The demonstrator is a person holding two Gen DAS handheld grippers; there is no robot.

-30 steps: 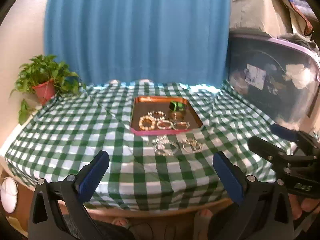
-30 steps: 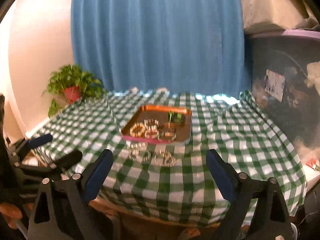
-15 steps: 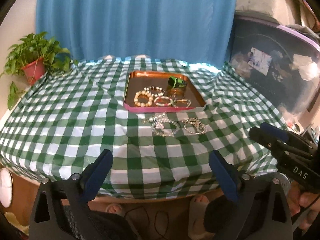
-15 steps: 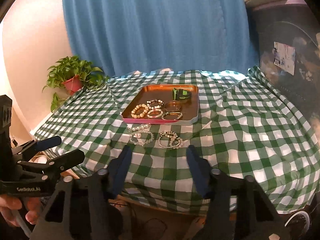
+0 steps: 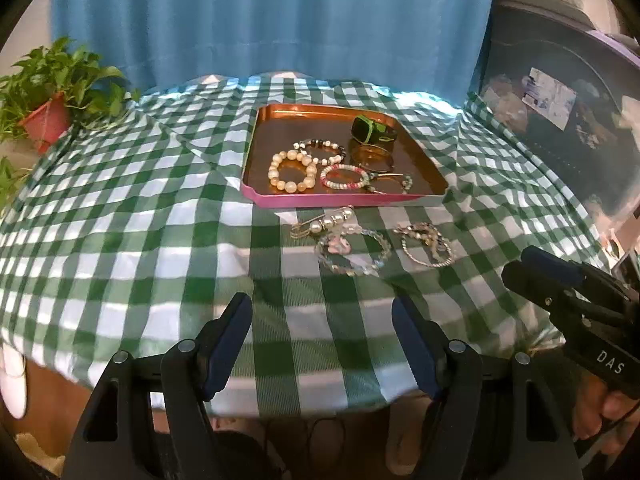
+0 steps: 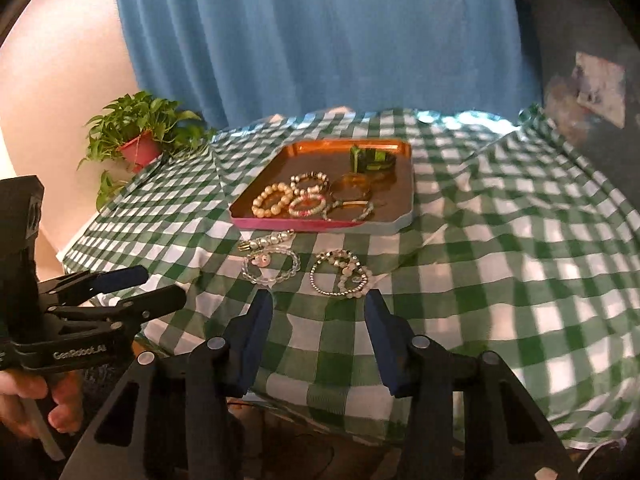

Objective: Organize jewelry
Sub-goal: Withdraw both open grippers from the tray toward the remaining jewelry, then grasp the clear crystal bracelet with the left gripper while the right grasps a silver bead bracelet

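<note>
Bottom of frame we see two grippers: left gripper (image 5: 322, 316) jaws closing with nothing between, right gripper (image 6: 319, 312) jaws apart and empty. Mid-frame on the desk (image 5: 120, 240): three loose jewelry pieces (image 5: 352, 246). Beyond, one tray (image 5: 344, 199) holding six pieces; one potted plant (image 5: 44, 114) upper left.

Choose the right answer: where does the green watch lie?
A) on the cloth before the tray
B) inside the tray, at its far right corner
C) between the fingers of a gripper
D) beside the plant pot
B: the green watch lies inside the tray, near its far right corner.
</note>
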